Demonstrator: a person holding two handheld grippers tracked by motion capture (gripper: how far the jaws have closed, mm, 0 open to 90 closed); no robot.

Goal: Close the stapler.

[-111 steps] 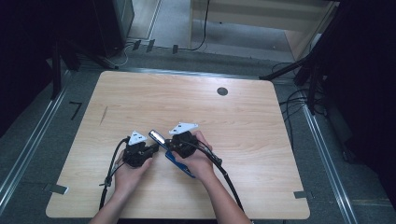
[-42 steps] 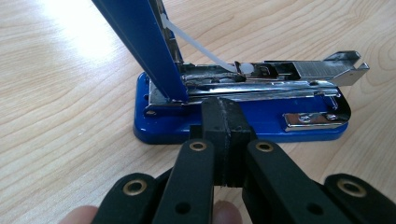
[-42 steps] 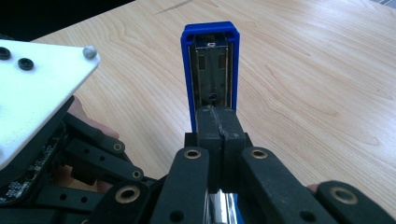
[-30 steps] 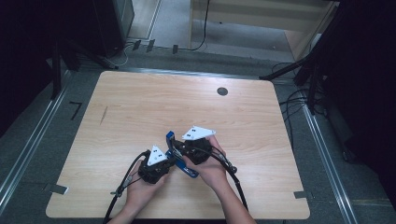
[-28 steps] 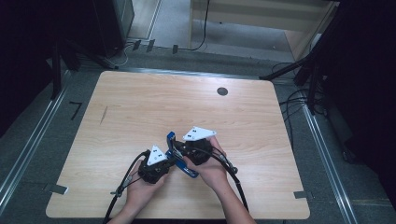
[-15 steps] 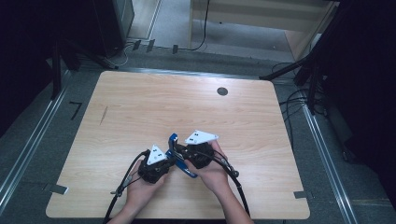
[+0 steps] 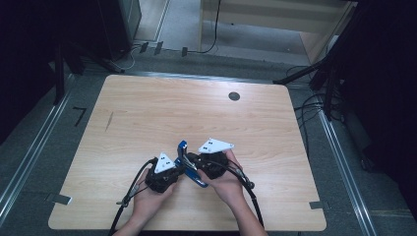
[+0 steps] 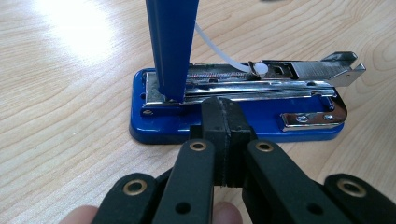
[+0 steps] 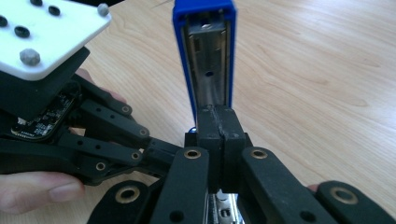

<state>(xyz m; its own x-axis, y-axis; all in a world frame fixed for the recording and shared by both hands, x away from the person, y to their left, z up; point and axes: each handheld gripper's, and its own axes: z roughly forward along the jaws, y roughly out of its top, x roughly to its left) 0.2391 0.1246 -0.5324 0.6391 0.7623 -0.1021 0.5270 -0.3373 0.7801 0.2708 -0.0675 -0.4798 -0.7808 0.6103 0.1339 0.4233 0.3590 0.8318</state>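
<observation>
The blue stapler (image 8: 238,105) is sitting just ahead of the left gripper (image 8: 222,119), lid (image 9: 205,56) swung upright, magazine exposed. Both claws, right gripper (image 9: 217,122) included, are pressed together, pinching nothing. Opening looks done; reloading and closing are remaining.

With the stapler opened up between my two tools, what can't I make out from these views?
- Whether staples sit in the stapler magazine: left gripper view, the raised blue lid and shut left tool cover part of it.
- Stapler base: right gripper view, hidden behind the shut right tool.
- What each tool tip touches: high view, hands and grey plates cover them; too small.
- Lid top: left gripper view, cut off by the upper edge.
</observation>
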